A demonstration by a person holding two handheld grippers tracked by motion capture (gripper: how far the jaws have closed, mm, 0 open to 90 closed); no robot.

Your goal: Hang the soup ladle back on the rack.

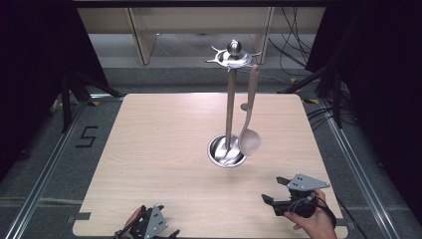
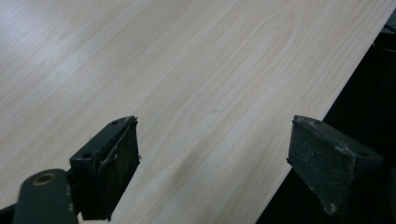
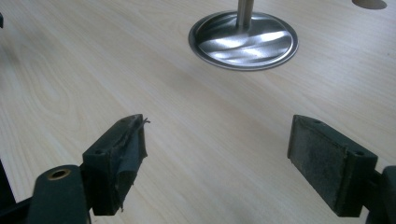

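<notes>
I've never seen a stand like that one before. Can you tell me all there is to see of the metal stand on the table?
The metal stand looks like polished steel: a round, dished base resting on the pale wooden table, a slim upright pole, and a top disc with small hooks under a ball knob. It stands upright right of the table's middle. A grey-beige ladle hangs from one hook, its bowl low beside the base. Neither pair of tongs touches it.

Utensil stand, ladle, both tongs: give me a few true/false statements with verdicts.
1. The ladle hangs from a hook on the utensil stand. True.
2. The right tongs grip the ladle. False: open, nothing between the jaws.
3. The left tongs are shut. False: jaws stand wide apart over the table.
4. The stand's round base lies ahead of the right tongs. True.
</notes>
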